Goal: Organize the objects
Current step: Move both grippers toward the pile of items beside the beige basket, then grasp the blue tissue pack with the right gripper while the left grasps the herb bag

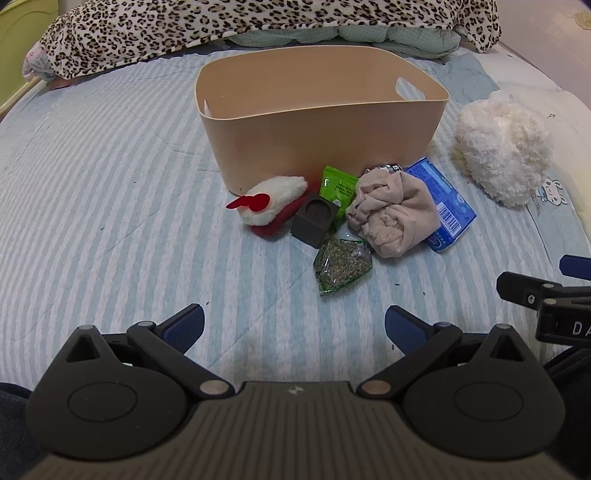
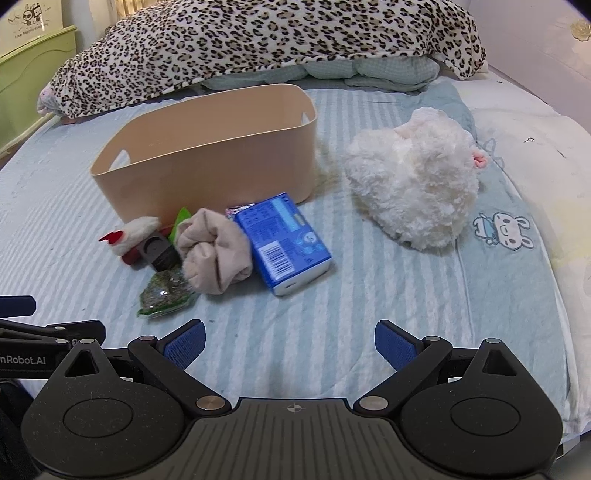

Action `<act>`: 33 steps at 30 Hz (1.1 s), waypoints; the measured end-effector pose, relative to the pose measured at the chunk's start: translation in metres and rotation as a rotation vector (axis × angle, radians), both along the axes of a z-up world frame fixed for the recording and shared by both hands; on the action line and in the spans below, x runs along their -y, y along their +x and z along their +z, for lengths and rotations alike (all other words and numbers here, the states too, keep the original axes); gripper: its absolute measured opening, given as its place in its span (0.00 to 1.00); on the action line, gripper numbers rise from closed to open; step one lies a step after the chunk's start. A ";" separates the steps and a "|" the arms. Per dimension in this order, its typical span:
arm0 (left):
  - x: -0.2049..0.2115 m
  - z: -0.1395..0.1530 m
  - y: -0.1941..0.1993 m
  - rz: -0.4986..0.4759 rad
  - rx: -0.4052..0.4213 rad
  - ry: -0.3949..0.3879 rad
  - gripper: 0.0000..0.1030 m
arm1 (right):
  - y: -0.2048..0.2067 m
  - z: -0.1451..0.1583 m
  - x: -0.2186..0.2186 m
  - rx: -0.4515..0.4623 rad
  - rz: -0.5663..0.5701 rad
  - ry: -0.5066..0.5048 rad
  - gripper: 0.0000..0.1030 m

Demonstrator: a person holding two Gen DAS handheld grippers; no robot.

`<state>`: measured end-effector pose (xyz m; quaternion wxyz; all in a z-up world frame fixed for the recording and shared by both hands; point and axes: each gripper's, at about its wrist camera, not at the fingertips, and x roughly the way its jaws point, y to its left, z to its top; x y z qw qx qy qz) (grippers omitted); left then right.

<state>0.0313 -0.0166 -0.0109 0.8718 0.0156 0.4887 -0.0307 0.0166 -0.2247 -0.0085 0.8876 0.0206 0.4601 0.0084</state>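
An empty beige plastic bin [image 1: 321, 140] [image 2: 207, 166] stands on the striped bed. In front of it lie a white-and-red plush toy [image 1: 269, 203] [image 2: 129, 234], a dark cube [image 1: 314, 219] [image 2: 157, 251], a green packet [image 1: 338, 190], a clear bag of dried herbs [image 1: 341, 267] [image 2: 164, 291], a balled beige cloth [image 1: 391, 212] [image 2: 214, 251] and a blue tissue pack [image 1: 445, 203] [image 2: 284, 240]. My left gripper [image 1: 294, 326] is open and empty, near of the herb bag. My right gripper [image 2: 290, 345] is open and empty, near of the tissue pack.
A fluffy white plush [image 1: 504, 155] [image 2: 417, 184] lies right of the bin. A leopard-print blanket [image 1: 240, 29] [image 2: 258, 44] is heaped across the far end of the bed. A green bed frame [image 2: 33, 70] stands at the far left.
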 end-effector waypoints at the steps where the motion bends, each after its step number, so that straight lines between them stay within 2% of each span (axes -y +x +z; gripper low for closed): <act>1: 0.001 -0.002 0.002 -0.001 -0.003 -0.001 1.00 | 0.003 -0.001 0.001 -0.001 0.000 -0.006 0.97; 16: 0.003 -0.024 0.044 0.041 -0.058 -0.047 1.00 | 0.053 -0.016 0.010 -0.026 0.038 -0.027 0.95; 25: 0.007 -0.047 0.069 0.081 -0.096 -0.049 1.00 | 0.083 -0.038 0.013 -0.078 0.049 -0.074 0.93; 33: 0.009 -0.069 0.081 0.059 -0.140 -0.050 1.00 | 0.099 -0.059 0.013 -0.124 0.093 -0.075 0.93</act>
